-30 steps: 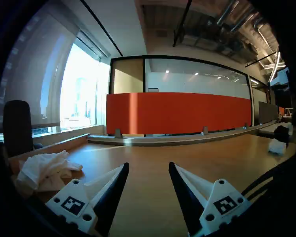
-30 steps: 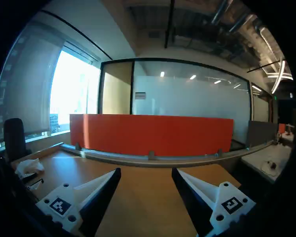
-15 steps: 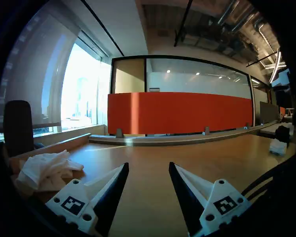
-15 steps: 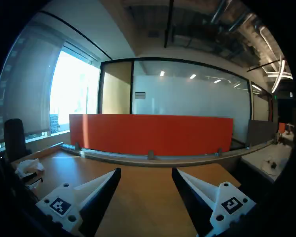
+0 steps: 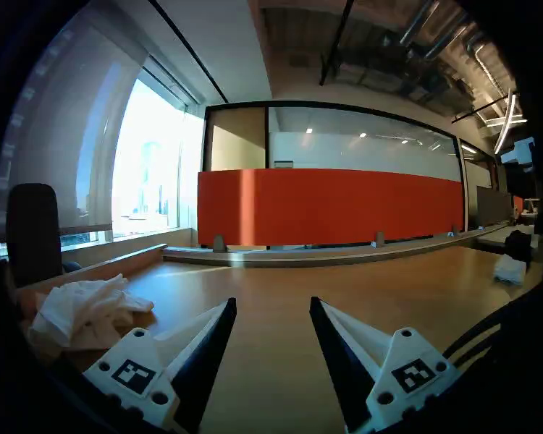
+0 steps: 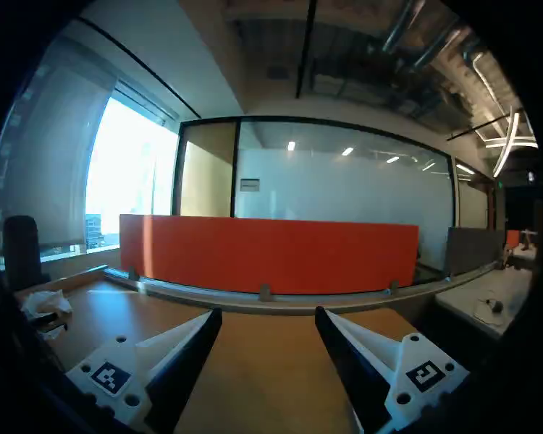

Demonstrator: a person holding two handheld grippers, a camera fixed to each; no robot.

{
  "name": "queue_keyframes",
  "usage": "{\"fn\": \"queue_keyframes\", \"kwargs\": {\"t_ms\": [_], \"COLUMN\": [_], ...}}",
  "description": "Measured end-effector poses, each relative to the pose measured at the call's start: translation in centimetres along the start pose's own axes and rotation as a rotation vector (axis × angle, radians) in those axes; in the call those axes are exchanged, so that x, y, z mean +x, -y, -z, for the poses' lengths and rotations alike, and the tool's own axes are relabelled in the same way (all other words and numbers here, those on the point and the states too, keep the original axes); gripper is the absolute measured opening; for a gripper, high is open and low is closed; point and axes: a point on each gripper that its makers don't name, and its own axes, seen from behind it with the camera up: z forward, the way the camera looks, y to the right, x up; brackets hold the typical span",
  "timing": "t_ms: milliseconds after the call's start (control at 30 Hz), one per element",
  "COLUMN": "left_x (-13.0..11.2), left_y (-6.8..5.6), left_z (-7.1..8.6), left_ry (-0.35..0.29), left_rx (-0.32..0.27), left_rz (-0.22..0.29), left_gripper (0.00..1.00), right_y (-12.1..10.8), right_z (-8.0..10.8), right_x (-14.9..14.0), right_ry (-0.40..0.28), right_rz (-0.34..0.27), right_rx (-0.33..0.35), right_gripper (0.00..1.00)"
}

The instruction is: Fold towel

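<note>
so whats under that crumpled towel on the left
The towel lies heaped on the wooden table, near its left edge. A peach layer shows below the white folds; same cloth or another, I cannot tell. Whatever lies beneath the heap is covered.

The left gripper [image 5: 271,301] has two white plastic wedge-shaped fingers [image 5: 174,347] with black inner faces, each tapering to a point. Each carries a square black-and-white marker [image 5: 133,376], at seven and five o'clock, set among small round screw holes [image 5: 160,398], and thin black cables [image 5: 481,334] curve by at four o'clock. The right gripper [image 6: 268,311] is built alike: white pointed fingers [image 6: 373,347], black inner faces, and square black-and-white tags [image 6: 424,376] at seven and five o'clock.
</note>
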Motion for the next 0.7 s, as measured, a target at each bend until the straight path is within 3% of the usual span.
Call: {"fn": "queue_keyframes", "kwargs": {"t_ms": [167,367,567,633,700], "left_x": [0.0,0.0,-0.1,-0.1,-0.2], "left_y": [0.0,0.0,0.0,0.0,0.0], "left_z": [0.0,0.0,0.0,-0.1,-0.1], "left_ry": [0.0,0.0,0.0,0.0,0.0], "left_rx": [0.0,0.0,0.0,0.0,0.0], "left_rz": [0.0,0.0,0.0,0.0,0.0], "left_gripper": [0.74,0.74,0.82,1.0,1.0], "right_y": [-1.5,-3.1,-4.4,-4.8,-5.1], "right_z": [-0.2,-0.6,-0.7,-0.7,-0.7], "right_x": [-1.2,-3.2,-6.0,-7.1,-8.1], "right_ry": [-0.006,-0.018,-0.037,-0.039,-0.04], "right_rz": [0.003,-0.036,-0.048,-0.056,-0.065], "right_rx": [-0.018,-0.022,-0.036,-0.044,-0.052], "right_gripper": [0.99,0.99,0.99,0.99,0.99]}}
